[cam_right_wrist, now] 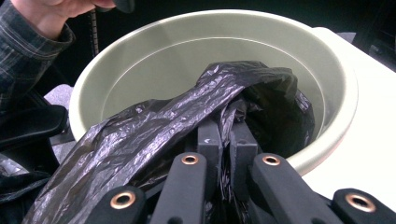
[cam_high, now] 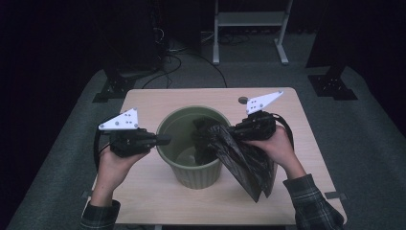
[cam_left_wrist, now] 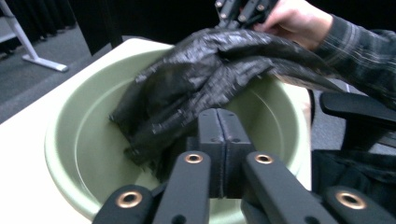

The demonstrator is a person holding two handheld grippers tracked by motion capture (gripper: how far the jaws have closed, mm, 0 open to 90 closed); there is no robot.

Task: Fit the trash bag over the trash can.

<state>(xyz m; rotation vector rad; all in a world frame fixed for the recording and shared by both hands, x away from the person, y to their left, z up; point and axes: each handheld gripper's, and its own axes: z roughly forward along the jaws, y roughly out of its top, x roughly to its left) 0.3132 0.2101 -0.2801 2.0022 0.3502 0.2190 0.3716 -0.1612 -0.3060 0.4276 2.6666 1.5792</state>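
A pale green round bin (cam_high: 196, 175) stands in the middle of the light wooden table (cam_high: 158, 201). A crumpled black plastic bag (cam_high: 244, 158) drapes over the bin's right rim, one end inside and the rest hanging down outside to the table. My right gripper (cam_high: 229, 132) is above that rim, shut on the bag (cam_right_wrist: 154, 126), with film pinched at its jaws (cam_right_wrist: 227, 140) over the bin (cam_right_wrist: 154, 51). My left gripper (cam_high: 165, 140) is at the bin's left rim, shut with nothing in it (cam_left_wrist: 222, 135), pointing across the bin (cam_left_wrist: 79, 140) at the bag (cam_left_wrist: 201, 79).
A small dark disc (cam_high: 242, 100) lies on the table behind the right gripper. On the grey floor beyond the table are a white frame stand (cam_high: 249, 19), two dark stand bases (cam_high: 112, 88) (cam_high: 332, 86) and loose cables (cam_high: 167, 57).
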